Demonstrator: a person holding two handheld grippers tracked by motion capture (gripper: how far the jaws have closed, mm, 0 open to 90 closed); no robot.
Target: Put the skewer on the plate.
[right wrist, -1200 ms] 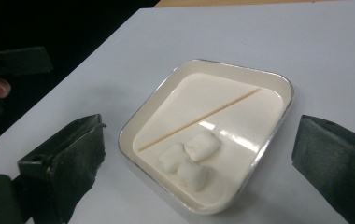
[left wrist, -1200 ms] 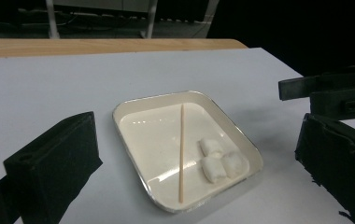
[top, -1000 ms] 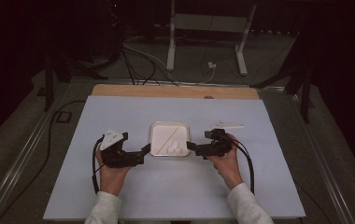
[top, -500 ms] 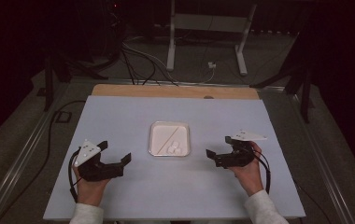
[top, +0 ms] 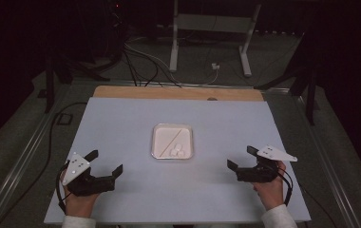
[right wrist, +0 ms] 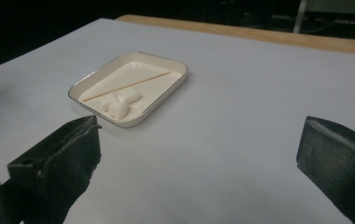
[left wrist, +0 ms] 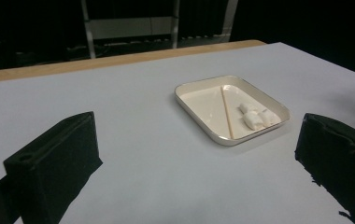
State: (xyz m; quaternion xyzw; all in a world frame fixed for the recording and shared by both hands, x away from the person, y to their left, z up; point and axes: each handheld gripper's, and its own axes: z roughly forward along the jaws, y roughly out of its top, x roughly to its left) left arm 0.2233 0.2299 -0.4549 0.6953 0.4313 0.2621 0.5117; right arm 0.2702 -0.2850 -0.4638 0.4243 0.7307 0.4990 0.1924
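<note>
2 grippers, L (top: 106, 164) & R (top: 238, 158), hovering agape, empty, w/ tray (top: 158, 137) lying between; risk: hasty approach nudging rim, spilling skewer (top: 171, 140) & marshmallows (top: 177, 151).

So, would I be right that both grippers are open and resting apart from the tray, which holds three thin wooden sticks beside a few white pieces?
Not quite: the tray holds one stick, not three, as the left gripper view shows. The left gripper and right gripper are open and apart from it, and the white pieces lie beside the stick.

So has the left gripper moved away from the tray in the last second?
Yes. In the high view the left gripper was right at the tray's left edge; now it sits well apart, back toward the table's near left corner, fingers open.
</note>
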